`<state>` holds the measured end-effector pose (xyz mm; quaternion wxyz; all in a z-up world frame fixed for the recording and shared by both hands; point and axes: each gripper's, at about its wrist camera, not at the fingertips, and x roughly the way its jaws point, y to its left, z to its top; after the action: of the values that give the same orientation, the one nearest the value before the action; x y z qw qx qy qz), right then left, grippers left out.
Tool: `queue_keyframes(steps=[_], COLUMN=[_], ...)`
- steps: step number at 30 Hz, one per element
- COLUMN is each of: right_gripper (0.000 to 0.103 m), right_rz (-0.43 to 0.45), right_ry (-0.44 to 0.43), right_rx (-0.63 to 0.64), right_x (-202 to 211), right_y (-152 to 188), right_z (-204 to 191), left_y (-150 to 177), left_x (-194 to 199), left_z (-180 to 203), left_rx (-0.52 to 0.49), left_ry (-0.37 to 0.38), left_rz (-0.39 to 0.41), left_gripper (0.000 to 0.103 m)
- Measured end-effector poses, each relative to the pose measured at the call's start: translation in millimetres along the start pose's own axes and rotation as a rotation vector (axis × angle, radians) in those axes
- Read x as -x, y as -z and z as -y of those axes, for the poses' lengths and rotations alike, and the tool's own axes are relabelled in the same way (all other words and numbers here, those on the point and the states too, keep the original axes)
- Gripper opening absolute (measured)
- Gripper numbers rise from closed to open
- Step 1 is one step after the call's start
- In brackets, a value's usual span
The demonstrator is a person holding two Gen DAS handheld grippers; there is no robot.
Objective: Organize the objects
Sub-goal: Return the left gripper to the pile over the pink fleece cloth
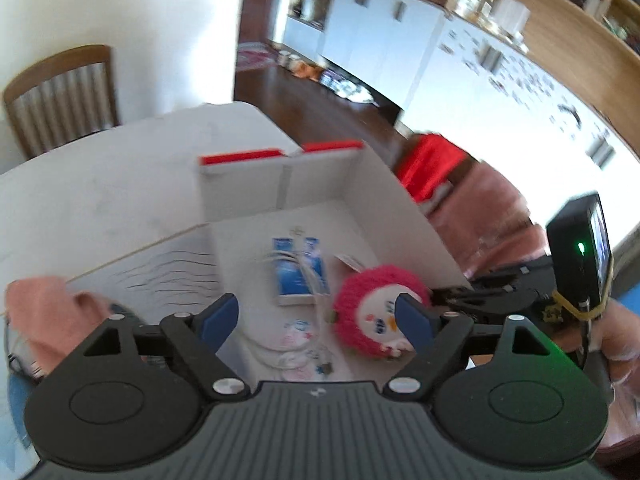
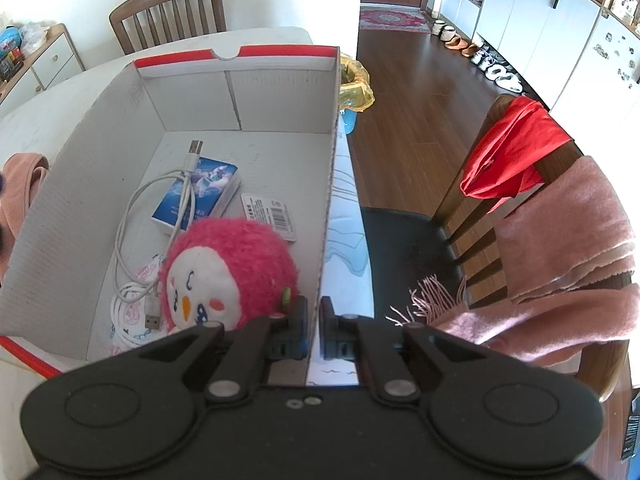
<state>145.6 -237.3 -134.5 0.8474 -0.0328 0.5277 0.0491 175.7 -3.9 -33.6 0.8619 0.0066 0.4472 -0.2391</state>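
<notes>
An open white cardboard box [image 2: 332,160] with red flap edges stands on the white table [image 2: 60,100]. Inside lie a pink plush toy [image 2: 236,264] with a white face, a blue packet [image 2: 200,196], a white USB cable [image 2: 124,232] and a barcode card [image 2: 272,212]. My right gripper [image 2: 316,320] is shut on the box's right wall, near its front corner. My left gripper [image 1: 316,308] hovers open above the box interior with nothing between its fingers; the plush toy [image 1: 372,312] lies below, partly behind the right finger, with the blue packet [image 1: 298,272] beyond.
A pink cloth [image 2: 20,184] lies on the table left of the box. To the right stands a chair [image 2: 404,240] draped with a red cloth [image 2: 512,152] and a pink scarf [image 2: 568,248]. A bin with a yellow bag [image 2: 354,88] sits beyond the table edge. Another chair [image 2: 168,12] stands behind the table.
</notes>
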Motion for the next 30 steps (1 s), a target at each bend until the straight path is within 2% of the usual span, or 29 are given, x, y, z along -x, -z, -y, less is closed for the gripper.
queue_keyframes(steps=[5, 10, 17, 23, 25, 28, 30], right_gripper=[0.005, 0.005, 0.005, 0.005, 0.005, 0.005, 0.005], right_rz=[-0.001, -0.005, -0.006, -0.007, -0.007, -0.007, -0.008], right_ry=[-0.001, -0.001, -0.007, -0.009, -0.011, -0.013, -0.012], right_rx=[-0.002, -0.001, -0.009, -0.015, -0.018, -0.031, -0.032], right_x=[-0.1, -0.7, -1.1, -0.8, -0.3, 0.1, 0.2], right_y=[-0.1, 0.3, 0.9, 0.1, 0.3, 0.9, 1.3], right_z=[0.2, 0.0, 1.7, 2.8, 3.1, 4.4, 4.0], left_y=[1.0, 2.4, 10.2, 31.2, 34.3, 37.4, 39.3], left_x=[20.8, 26.7, -1.3, -35.0, -45.9, -57.8, -67.6], left_z=[-41.3, -89.6, -135.8, -162.4, -163.8, -160.7, -160.2], left_rx=[0.114, 0.251, 0.299, 0.388, 0.385, 0.352, 0.342], left_ry=[-0.080, -0.152, -0.337, -0.345, -0.368, -0.442, -0.456], left_rz=[0.084, 0.088, -0.009, -0.122, -0.149, -0.169, -0.186], left_gripper=[0.101, 0.102, 0.102, 0.102, 0.102, 0.102, 0.102])
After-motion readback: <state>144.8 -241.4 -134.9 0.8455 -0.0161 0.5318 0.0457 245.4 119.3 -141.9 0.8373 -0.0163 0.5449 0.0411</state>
